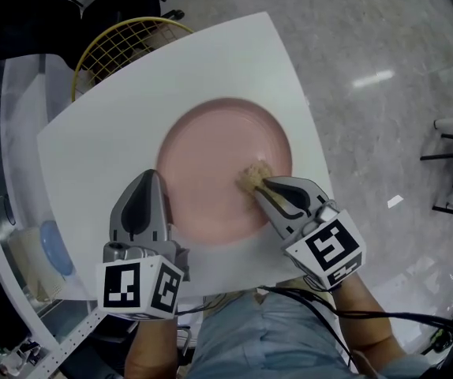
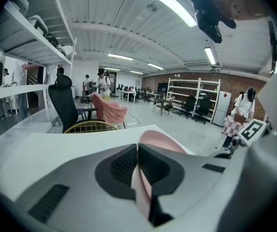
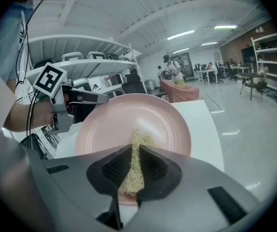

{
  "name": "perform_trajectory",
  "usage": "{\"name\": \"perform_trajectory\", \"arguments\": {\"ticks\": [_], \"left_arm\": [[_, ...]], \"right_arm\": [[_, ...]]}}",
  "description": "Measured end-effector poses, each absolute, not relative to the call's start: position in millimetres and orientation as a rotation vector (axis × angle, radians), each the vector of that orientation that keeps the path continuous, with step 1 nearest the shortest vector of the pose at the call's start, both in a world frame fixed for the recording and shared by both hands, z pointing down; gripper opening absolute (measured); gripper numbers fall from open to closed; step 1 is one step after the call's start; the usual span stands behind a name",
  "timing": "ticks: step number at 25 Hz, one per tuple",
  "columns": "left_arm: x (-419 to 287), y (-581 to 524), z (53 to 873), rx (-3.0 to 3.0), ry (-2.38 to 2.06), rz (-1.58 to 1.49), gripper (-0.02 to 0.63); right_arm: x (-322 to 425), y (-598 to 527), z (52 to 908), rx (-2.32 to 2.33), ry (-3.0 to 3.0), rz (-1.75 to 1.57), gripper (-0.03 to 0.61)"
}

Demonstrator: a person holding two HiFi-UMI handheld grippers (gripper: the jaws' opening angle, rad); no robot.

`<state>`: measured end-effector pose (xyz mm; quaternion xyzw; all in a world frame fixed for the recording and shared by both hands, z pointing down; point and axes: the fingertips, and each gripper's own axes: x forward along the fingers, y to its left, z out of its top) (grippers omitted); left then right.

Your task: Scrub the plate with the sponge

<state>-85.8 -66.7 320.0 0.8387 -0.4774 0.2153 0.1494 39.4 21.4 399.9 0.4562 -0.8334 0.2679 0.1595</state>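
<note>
A round pink plate (image 1: 211, 164) lies flat on the white table (image 1: 92, 140). My left gripper (image 1: 160, 181) is shut on the plate's near left rim; in the left gripper view the thin pink rim (image 2: 141, 190) runs between the closed pads. My right gripper (image 1: 260, 185) is shut on a tan, fibrous sponge (image 1: 253, 175) that rests on the plate's right side. In the right gripper view the sponge (image 3: 134, 161) is pinched between the black pads (image 3: 153, 170) and its tip touches the plate (image 3: 124, 122).
A yellow wire basket (image 1: 124, 42) stands beyond the table's far left corner. A white rack with a blue item (image 1: 53, 247) runs along the left. Black cables (image 1: 345, 314) trail from the right gripper. Grey polished floor (image 1: 384, 77) lies to the right.
</note>
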Motion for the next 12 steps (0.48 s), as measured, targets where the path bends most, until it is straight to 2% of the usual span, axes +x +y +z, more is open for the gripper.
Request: {"name": "perform_trajectory", "arguments": {"ticks": [12], "left_arm": [[-86, -74, 315, 2.418, -1.355, 0.594, 0.021]], "right_arm": [[57, -31, 393, 1.464, -2.324, 0.726, 0.052]]}}
